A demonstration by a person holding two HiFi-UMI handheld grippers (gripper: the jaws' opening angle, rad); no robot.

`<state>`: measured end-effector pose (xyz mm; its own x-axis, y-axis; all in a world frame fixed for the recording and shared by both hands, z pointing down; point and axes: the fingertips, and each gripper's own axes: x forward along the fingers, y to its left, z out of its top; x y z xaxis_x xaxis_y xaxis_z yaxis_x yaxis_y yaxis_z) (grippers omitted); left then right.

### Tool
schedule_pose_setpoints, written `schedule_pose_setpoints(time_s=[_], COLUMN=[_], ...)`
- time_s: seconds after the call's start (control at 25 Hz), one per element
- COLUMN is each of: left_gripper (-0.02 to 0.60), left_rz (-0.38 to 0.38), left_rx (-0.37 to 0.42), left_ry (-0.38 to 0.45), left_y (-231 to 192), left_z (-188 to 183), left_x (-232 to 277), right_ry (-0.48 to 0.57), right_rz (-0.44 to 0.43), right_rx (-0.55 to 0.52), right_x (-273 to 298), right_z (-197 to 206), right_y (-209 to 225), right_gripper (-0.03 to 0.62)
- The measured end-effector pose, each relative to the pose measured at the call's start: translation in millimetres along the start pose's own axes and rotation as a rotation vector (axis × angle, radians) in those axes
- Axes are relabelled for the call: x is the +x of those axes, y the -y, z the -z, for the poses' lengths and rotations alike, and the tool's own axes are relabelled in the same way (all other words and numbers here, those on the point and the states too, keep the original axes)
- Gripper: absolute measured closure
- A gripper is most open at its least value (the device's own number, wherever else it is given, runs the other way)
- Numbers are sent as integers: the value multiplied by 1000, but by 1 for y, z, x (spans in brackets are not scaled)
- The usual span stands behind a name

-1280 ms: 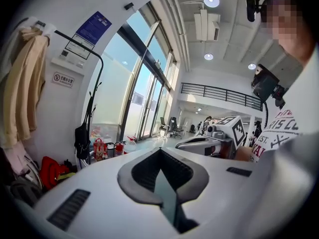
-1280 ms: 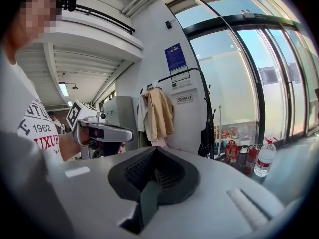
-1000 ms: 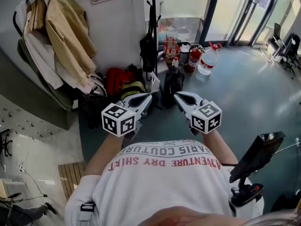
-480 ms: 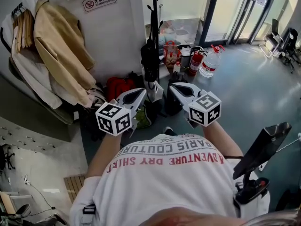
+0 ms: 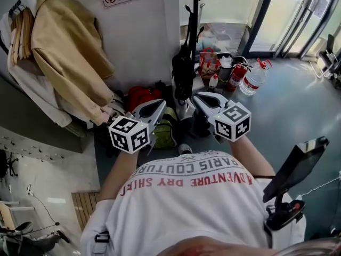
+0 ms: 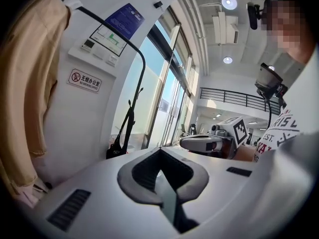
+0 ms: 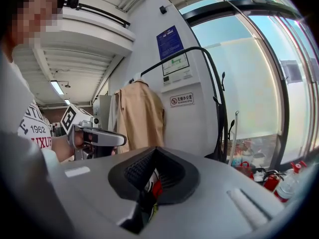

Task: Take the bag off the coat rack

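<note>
A black bag hangs on a tall black coat rack by the white wall. In the left gripper view the bag hangs low on the rack's pole. The right gripper view shows the rack to the right of a tan coat. Both grippers are held side by side in front of the person's chest, pointing at the rack and well short of it. My left gripper is shut with nothing in it. My right gripper is also shut and holds nothing.
A tan coat and other clothes hang on a rail at the left. Red and green bags lie on the floor by the rack's foot. Fire extinguishers and a large water bottle stand to the right, near glass doors.
Both grippers have been carried forward toward the coat rack, which now looks closer and sits a little further right. The jaws stay shut.
</note>
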<state>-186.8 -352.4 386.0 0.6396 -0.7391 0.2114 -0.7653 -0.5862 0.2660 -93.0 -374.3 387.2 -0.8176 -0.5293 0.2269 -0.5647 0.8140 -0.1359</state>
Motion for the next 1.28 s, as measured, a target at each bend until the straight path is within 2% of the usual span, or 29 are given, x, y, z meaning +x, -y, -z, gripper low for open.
schedule_pose_setpoints(time_s=[0.36, 0.68, 1.08, 1.28], left_gripper=[580, 580, 580, 580], left_rz=[-16, -26, -39, -63], left_rx=[-37, -69, -112, -122], left_ry=[-41, -64, -95, -118], left_y=[-76, -118, -154, -173], left_z=[-26, -34, -33, -29], left_x=[98, 149, 182, 188], right_ry=[-39, -53, 158, 225], right_rz=[-30, -9, 104, 173], right_rx=[44, 50, -86, -109], right_x=[78, 116, 153, 175], right_z=[-9, -16, -106, -133], right_y=[104, 173, 258, 293], right_gripper=[592, 592, 571, 462])
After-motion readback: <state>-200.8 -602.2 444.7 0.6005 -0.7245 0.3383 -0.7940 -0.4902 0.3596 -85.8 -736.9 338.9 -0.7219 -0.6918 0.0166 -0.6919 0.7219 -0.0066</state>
